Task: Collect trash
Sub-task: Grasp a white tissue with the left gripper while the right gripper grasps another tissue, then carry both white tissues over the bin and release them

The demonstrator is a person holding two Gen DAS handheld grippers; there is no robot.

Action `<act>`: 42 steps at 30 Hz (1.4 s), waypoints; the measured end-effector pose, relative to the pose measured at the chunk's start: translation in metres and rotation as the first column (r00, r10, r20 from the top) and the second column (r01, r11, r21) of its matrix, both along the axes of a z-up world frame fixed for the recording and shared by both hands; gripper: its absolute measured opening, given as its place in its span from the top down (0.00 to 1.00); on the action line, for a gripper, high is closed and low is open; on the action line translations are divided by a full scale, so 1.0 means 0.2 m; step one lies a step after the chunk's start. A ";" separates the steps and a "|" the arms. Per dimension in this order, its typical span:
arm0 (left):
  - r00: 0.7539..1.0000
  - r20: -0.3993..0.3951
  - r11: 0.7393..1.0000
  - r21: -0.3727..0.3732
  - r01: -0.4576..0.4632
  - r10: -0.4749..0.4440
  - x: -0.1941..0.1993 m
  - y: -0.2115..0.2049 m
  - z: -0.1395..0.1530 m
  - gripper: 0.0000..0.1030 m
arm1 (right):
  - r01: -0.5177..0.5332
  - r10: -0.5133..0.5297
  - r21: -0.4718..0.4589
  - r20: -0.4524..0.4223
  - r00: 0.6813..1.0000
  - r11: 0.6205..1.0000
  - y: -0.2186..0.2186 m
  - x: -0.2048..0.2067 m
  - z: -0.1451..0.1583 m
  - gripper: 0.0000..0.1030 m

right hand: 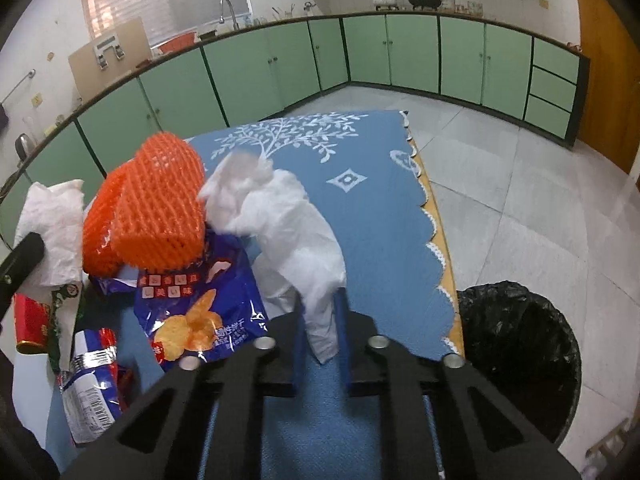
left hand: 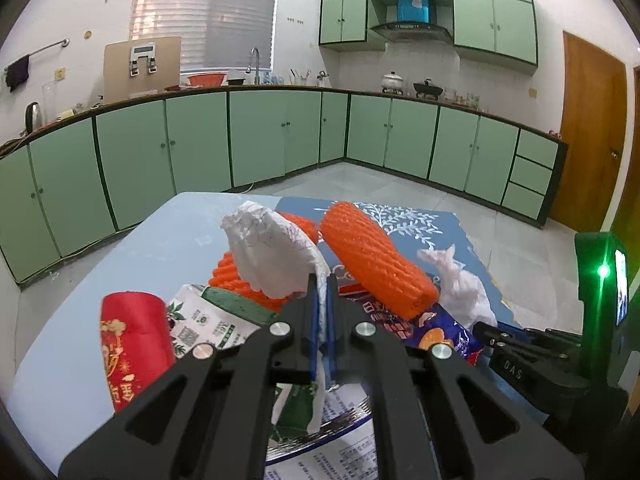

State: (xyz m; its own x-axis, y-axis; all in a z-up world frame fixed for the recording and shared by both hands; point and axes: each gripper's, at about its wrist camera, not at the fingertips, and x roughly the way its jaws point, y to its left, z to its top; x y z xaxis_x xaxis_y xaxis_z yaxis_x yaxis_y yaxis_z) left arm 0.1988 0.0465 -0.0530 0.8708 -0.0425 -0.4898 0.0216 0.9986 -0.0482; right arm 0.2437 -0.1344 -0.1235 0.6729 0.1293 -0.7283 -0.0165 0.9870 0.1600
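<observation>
Trash pile: lay on the table (left hand: 132,248), partly on the blue cloth (right hand: 372,184); orange foam nets (left hand: 372,264), chip bag (right hand: 200,304), red carton (left hand: 132,344), printed wrappers, tissues.
Left tissue (left hand: 272,256): crumpled paper, pinched in the left gripper (left hand: 322,312); jaws pressed nearly together on its lower edge, the bulk standing above the pile.
Right tissue (right hand: 296,240): white wad, tail caught between the fingers of the right gripper (right hand: 320,328); jaws narrowed on it, bulk leaning against a foam net and the chip bag.
Bin (right hand: 520,360): black-lined, on the floor just past the table's right edge, mouth open.
Step (judged): both grippers loaded; carry to the bin comes next.
How to do it well: lift straight up first so the tissues clear the nets and bag without dragging them; keep both grips closed; take the right wad over first, release only above the bin's middle.
Risk: thin tissue may tear or slip from a shallow pinch.
</observation>
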 end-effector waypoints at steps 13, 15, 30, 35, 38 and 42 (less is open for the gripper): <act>0.997 0.055 0.998 -0.018 0.053 -0.052 -0.09 -0.09 0.09 0.97 | 0.016 -0.022 0.038 0.160 0.987 0.999 -0.11 -0.25 0.22 0.96; 0.995 0.066 0.997 -0.024 0.079 -0.078 -0.11 -0.15 0.11 0.97 | 0.032 -0.039 0.038 0.183 0.982 0.999 -0.17 -0.31 0.26 0.96; 0.939 0.036 0.937 -0.054 0.344 -0.342 -0.24 -0.90 0.04 0.97 | 0.244 -0.238 -0.002 0.204 0.950 0.970 -0.80 -0.66 0.31 0.96; 0.893 -0.006 0.890 -0.082 0.448 -0.450 -0.24 -1.15 -0.04 0.97 | 0.328 -0.323 -0.006 0.156 0.934 0.945 -1.03 -0.75 0.20 0.96; 0.862 -0.040 0.861 -0.094 0.500 -0.505 -0.24 -1.27 -0.10 0.96 | 0.356 -0.352 -0.011 0.123 0.928 0.935 -1.12 -0.76 0.12 0.96; 0.836 -0.076 0.839 -0.066 0.540 -0.544 -0.24 -1.40 -0.19 0.93 | 0.367 -0.365 -0.013 0.085 0.927 0.930 -1.17 -0.75 0.03 0.96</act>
State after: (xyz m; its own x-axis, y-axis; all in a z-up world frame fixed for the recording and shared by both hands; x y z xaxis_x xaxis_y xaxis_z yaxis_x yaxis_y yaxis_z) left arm 0.1517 -0.2325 -0.0918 0.6561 -0.5162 -0.5506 0.5524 0.8255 -0.1158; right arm 0.0944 -0.3692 -0.1177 0.7258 -0.1566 -0.6698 0.3352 0.9308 0.1456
